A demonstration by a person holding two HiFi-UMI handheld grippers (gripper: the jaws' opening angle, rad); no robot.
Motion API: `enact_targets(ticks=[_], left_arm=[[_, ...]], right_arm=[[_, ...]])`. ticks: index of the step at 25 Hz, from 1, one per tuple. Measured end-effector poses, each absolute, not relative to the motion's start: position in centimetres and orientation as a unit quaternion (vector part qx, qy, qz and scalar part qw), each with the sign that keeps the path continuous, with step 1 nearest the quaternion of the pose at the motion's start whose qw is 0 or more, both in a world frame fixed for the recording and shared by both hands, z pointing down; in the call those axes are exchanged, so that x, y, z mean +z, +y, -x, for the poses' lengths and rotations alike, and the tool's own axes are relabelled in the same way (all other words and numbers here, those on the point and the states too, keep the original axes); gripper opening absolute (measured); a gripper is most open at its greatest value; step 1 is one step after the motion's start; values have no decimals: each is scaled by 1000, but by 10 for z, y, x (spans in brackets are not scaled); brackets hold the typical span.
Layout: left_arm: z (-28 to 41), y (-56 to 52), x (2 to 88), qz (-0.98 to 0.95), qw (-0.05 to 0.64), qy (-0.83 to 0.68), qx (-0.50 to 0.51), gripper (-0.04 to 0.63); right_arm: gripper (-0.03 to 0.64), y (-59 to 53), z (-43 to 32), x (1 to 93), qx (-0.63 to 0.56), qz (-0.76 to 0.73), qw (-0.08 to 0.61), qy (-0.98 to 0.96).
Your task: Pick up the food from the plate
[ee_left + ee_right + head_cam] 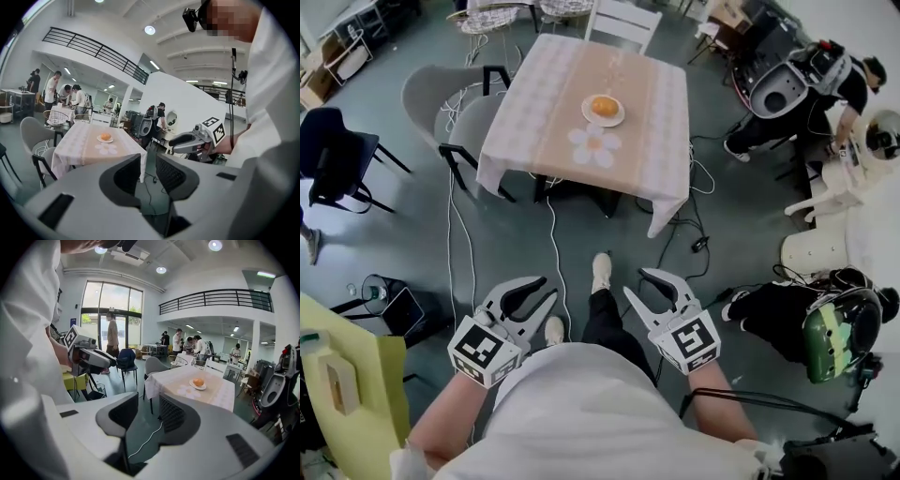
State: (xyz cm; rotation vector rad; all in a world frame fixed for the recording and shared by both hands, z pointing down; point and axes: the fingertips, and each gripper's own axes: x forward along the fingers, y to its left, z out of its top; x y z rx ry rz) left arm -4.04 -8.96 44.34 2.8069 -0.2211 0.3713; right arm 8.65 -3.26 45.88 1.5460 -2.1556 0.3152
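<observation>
An orange round piece of food (603, 106) lies on a white plate (587, 118) on a table with a pale pink cloth (553, 84), a few steps ahead of me. Both grippers hang low near my waist, far from the table. My left gripper (542, 289) is open and holds nothing; so is my right gripper (637, 284). The left gripper view shows the food (106, 136) and plate (100, 139) beyond the open left gripper (147, 161). In the right gripper view the food (198, 381) sits past the open right gripper (149, 408).
Two grey chairs (436, 98) stand at the table's left and a white chair (623, 21) behind it. Cables (553, 248) run across the floor. A dark blue chair (333, 155) is at the left, a yellow stand (361, 398) near me, and people with equipment (806, 89) at the right.
</observation>
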Motion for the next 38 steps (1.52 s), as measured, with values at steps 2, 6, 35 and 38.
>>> enact_targets(ticks=[2,6,35,38], left_arm=[[26,-115,445,-975,150,-98,131,97],[-10,-170,435,-969,151,-150,126,98],[-92,-328,402,-895,192,-373,152,110],[-89,-327,404,-892,191,-378,157,110]], right_arm=[[142,-68,-108,465,106,-549,235,-795],[149,-151,-163,482,86,-522,239,-814],[354,-528,-340,673,-11,-337,462,-820],[353,-532,-341,686,-8,-331,481,-812]])
